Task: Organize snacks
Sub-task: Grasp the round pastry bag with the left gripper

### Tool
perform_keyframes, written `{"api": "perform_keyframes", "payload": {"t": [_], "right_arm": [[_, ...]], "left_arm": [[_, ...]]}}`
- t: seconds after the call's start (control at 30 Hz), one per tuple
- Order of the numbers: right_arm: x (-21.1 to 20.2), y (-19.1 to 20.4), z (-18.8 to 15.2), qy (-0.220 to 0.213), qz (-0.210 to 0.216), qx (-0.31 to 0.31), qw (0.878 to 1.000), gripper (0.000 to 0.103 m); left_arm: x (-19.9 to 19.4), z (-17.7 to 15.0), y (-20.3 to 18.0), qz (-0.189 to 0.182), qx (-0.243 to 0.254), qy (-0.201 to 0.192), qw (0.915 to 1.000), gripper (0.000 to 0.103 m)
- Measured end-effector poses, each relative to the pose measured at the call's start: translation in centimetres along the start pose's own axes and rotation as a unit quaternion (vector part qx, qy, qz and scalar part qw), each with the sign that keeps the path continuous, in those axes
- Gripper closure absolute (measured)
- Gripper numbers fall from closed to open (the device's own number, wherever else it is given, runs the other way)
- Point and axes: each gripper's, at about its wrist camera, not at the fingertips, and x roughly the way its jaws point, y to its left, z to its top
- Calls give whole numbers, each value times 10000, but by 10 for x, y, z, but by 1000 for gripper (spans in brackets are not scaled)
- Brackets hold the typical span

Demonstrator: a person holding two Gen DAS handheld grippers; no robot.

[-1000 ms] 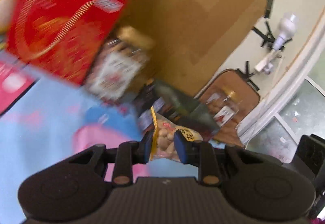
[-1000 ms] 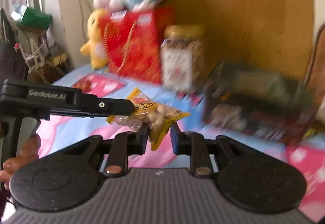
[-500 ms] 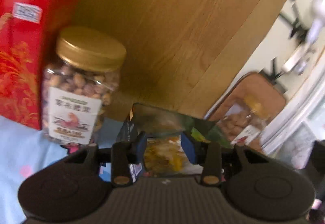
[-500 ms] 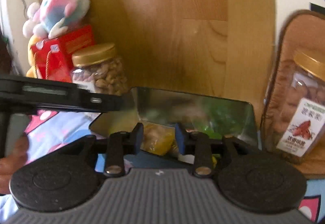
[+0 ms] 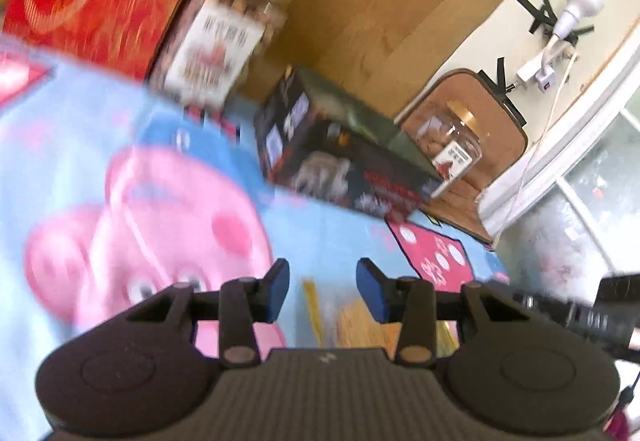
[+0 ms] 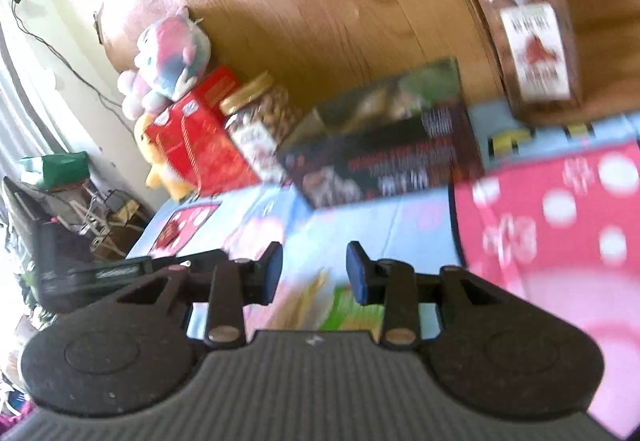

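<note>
So both grippers are empty right now: the left gripper point(image 5: 322, 289) and right gripper point(image 6: 314, 273) each have their jaws partly apart, gripping nothing. Blurry snack packets point(image 5: 360, 325) lie on the cartoon blanket point(image 5: 120, 145) just under them. The dark snack box point(image 6: 384, 161) sits further back, between two nut jars point(image 6: 256, 121).

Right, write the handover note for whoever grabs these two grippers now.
Left hand-held gripper: open, nothing between the pads.
Right hand-held gripper: open, also free.
Dark snack box stands by the wooden board, between the nut jar next to the red gift box and a second jar at the right.
Blurred snack packets lie on the cartoon blanket under both grippers.
Left: pick those up and box them; the box's contents cannot be seen.
</note>
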Motion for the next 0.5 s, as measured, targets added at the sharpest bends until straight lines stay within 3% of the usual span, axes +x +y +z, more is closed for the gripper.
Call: {"api": "perform_keyframes", "payload": {"t": [0.07,0.13,0.23,0.3,0.37,0.5], "right_arm": [[-4,6,-12,94,46,-10,9999,64],[-2,11,-22,202,25,43,9998,64],[9,10,-34,448,82,227,9987,62],[15,14,-38,384,74,194,9990,63],[20,21,-37,420,124,146,9989,84],[46,42,-32,560,-57,-376,9977,88]], "left_arm": [[-3,-11,5,-89,-171,66,9998,60],[-4,-17,6,-62,-278,43,9996,47],[1,-24,9,-244,-501,219,9982,47],[3,-30,10,-343,-613,280,9971,47],[2,-34,13,-419,-679,249,9965,47],[-13,-33,27,-309,-924,-6,9952,47]]}}
